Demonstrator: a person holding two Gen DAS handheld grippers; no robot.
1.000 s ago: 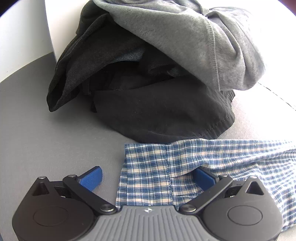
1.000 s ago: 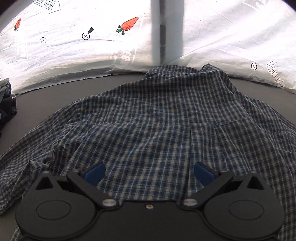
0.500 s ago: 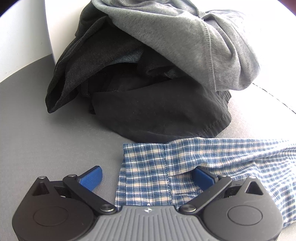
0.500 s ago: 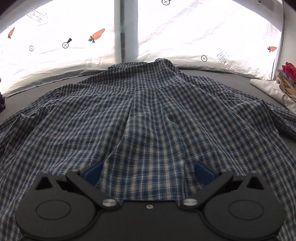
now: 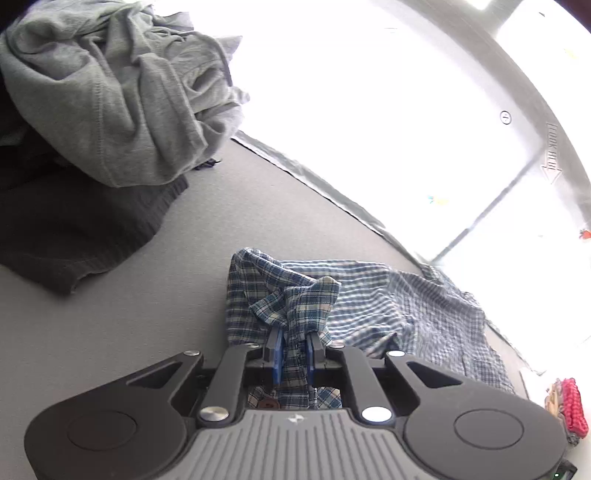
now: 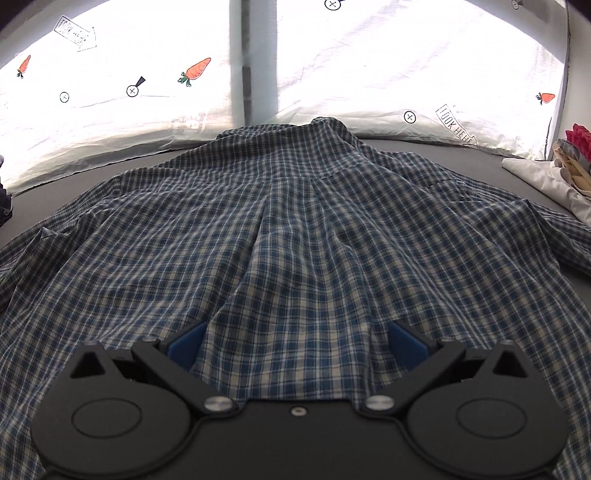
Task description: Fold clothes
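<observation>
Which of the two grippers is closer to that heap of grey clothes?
Left. The left gripper, closing on the plaid shirt's cuff, sits just beside the grey heap; the right gripper faces the shirt's back, heap unseen.

"LOOK HERE" inside arrow outlines, printed on the white backdrop sheet (image 6: pixel 110 122): one arrow (image 6: pixel 75 34) upper left, one (image 6: pixel 456 125) lower right. Same arrow label (image 5: pixel 551 155) in left wrist view, too blurred to read.
</observation>
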